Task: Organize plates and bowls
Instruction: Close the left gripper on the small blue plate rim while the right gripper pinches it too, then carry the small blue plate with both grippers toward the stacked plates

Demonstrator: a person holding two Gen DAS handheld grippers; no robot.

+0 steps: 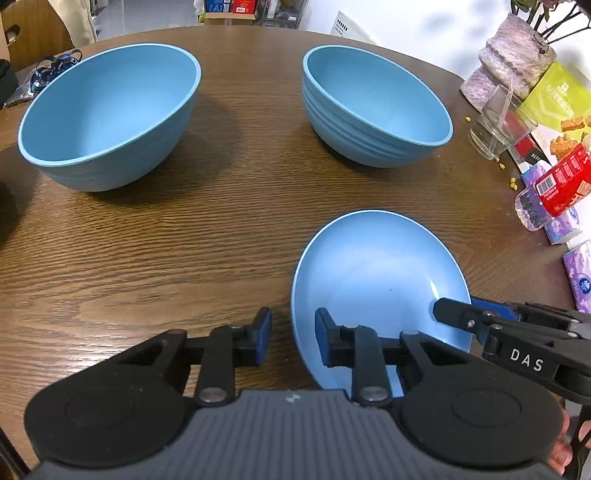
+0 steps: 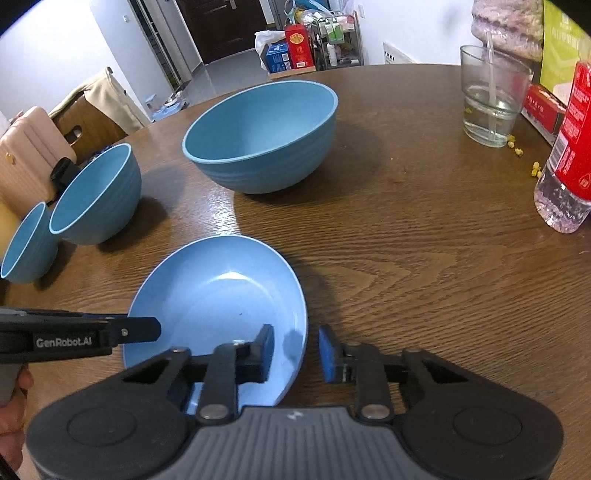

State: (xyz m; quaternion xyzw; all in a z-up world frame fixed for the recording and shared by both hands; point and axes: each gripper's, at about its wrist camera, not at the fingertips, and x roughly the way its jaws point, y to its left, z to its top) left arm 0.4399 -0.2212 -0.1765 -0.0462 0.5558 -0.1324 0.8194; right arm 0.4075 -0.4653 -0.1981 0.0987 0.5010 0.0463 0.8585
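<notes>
Lower right of the left wrist view: my left gripper [image 1: 291, 341] is straddling the blue plate's [image 1: 373, 273] near rim, jaws spread; two bowls [image 1: 110, 110] behind are sitting empty. Lower centre of the right wrist view: my right gripper [image 2: 295, 349] is likewise bracketing the rim, spread, probably readying a lift.

A home dining room: round wooden table [image 2: 424, 258], snack boxes [image 1: 554, 122], chair [image 2: 85, 118], hallway door [image 2: 221, 26].

Three blue bowls [image 2: 260, 136] [image 2: 96, 194] [image 2: 27, 247] stand on the table, and one blue plate [image 2: 218, 314]. There is one drinking glass [image 2: 493, 96] and one red-labelled bottle [image 2: 567, 155].
</notes>
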